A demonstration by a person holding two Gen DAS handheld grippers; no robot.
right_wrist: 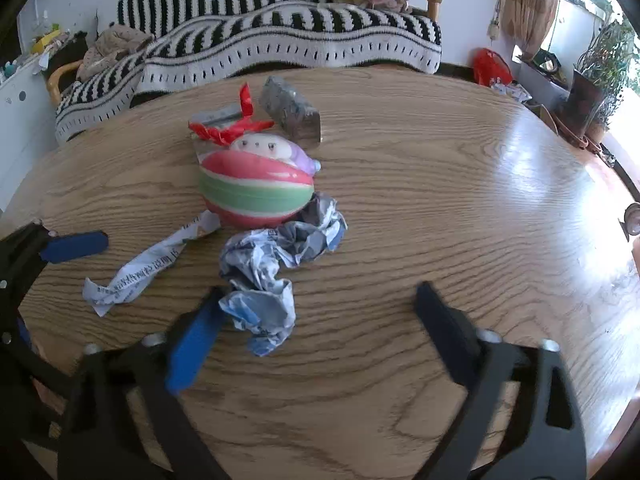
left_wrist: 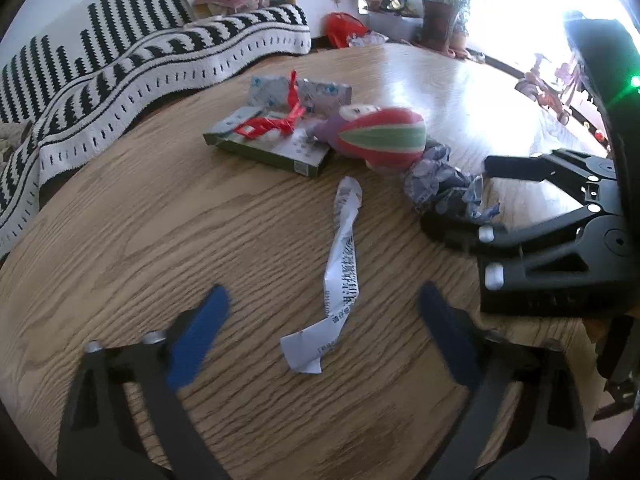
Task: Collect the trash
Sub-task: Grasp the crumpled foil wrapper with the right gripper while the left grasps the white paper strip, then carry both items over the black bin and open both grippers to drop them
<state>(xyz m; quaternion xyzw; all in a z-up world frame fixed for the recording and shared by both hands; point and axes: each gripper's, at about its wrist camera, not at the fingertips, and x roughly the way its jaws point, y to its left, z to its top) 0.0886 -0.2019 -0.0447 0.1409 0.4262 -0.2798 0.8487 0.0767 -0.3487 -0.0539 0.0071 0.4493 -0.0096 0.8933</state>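
Note:
A long white printed paper strip (left_wrist: 344, 264) lies on the round wooden table (left_wrist: 120, 240), between the blue-padded fingers of my left gripper (left_wrist: 324, 290). That gripper is open and its pads do not touch the strip. A crumpled grey-blue paper wad (right_wrist: 264, 276) lies beside the left finger of my right gripper (right_wrist: 322, 291), which is open, with most of the gap over bare wood. In the left wrist view the right gripper (left_wrist: 458, 194) straddles the wad (left_wrist: 432, 184). The strip (right_wrist: 140, 268) also shows in the right wrist view.
A red-and-green striped round toy (right_wrist: 256, 192) sits just behind the wad. Behind it are a flat box with red ribbon (left_wrist: 272, 148) and a foil packet (right_wrist: 292, 112). A striped blanket covers a sofa (right_wrist: 280, 36) beyond the table. Potted plants (right_wrist: 592, 92) stand at the right.

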